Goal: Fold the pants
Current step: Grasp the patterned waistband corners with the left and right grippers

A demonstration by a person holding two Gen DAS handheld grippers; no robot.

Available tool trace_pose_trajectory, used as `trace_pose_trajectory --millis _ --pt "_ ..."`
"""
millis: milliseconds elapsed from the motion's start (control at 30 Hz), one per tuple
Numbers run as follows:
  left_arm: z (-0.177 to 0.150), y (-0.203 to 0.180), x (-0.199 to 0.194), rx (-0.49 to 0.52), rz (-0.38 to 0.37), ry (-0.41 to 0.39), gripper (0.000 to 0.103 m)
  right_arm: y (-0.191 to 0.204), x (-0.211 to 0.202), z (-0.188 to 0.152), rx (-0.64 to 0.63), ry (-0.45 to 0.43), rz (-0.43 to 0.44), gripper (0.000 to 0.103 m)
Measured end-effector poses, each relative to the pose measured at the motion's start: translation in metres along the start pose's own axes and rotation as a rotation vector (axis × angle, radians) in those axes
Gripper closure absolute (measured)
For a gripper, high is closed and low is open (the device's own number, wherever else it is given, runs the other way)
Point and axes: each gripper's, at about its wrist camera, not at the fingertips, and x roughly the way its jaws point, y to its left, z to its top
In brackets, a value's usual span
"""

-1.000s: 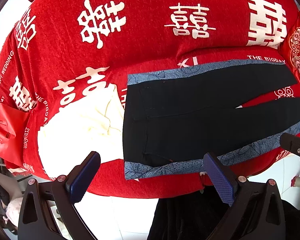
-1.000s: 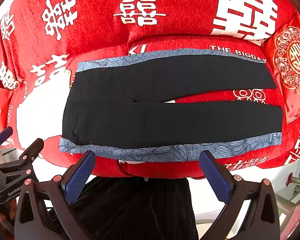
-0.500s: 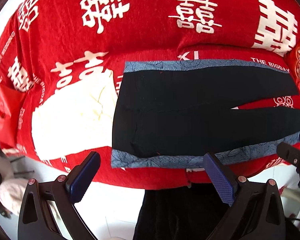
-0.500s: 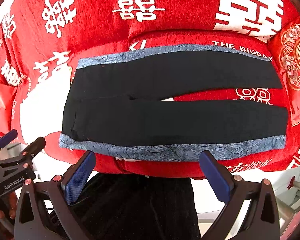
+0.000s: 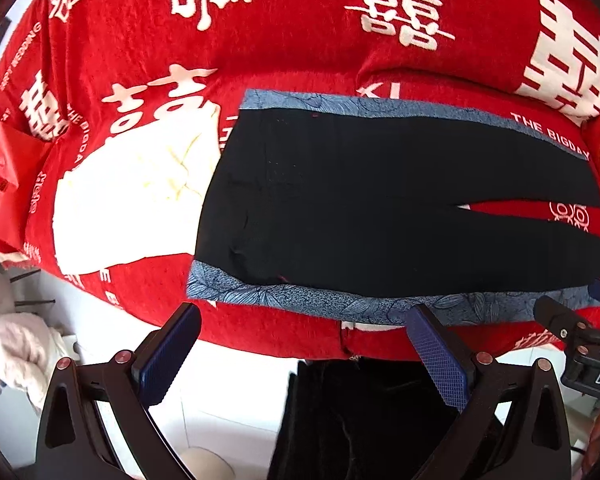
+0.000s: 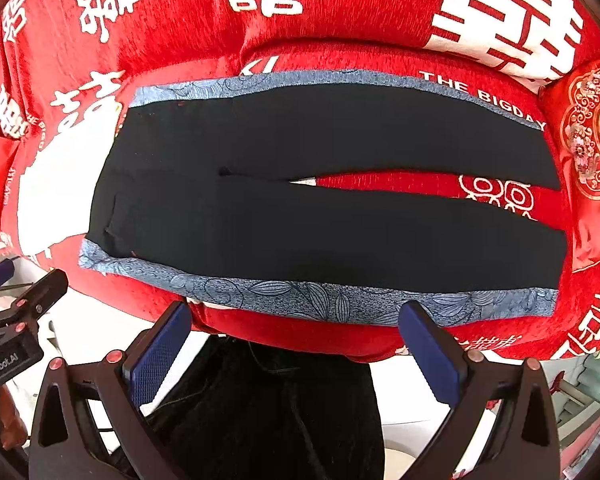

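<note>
- The black pants (image 5: 380, 208) lie flat and unfolded on the red blanket (image 5: 300, 40), waistband to the left, legs running right with a narrow gap between them (blue patterned trim along both long edges).
- Left gripper (image 5: 300, 354): fingers spread wide, holding nothing, near the front trim.
- Right gripper (image 6: 296, 350): likewise spread and empty.

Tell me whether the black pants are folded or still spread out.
Spread out. The pants lie flat on the red blanket, both legs side by side with a gap between them; no fold shows.
</note>
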Motion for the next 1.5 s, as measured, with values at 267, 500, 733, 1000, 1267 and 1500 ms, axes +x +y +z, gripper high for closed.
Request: trace_pose_trajectory --millis 267,500,733,1000,1267,1500 --pt "0.0 0.013 0.049 0.041 -0.042 0.022 0.0 0.017 0.033 -0.002 -0.002 -0.012 -0.096 0.0" --pt "-0.004 0.03 0.091 0.027 -0.074 0.04 0.0 0.025 0.065 -0.008 0.047 -0.011 -0.061 0.0" --pt "-0.016 0.097 0.14 -0.196 -0.265 0.025 0.0 -0.007 0.106 -0.035 0.266 -0.017 0.361 0.0" --pt "-0.049 0.149 0.198 -0.405 -0.416 0.058 0.0 -0.031 0.166 -0.079 0.433 -0.008 0.591 0.021" --pt "-0.059 0.132 0.218 -0.404 -0.476 0.097 0.0 -0.046 0.201 -0.098 0.59 -0.015 0.765 0.025" --pt "-0.052 0.125 0.222 -0.434 -0.493 0.049 0.0 -0.059 0.221 -0.095 0.68 -0.075 0.978 0.025"
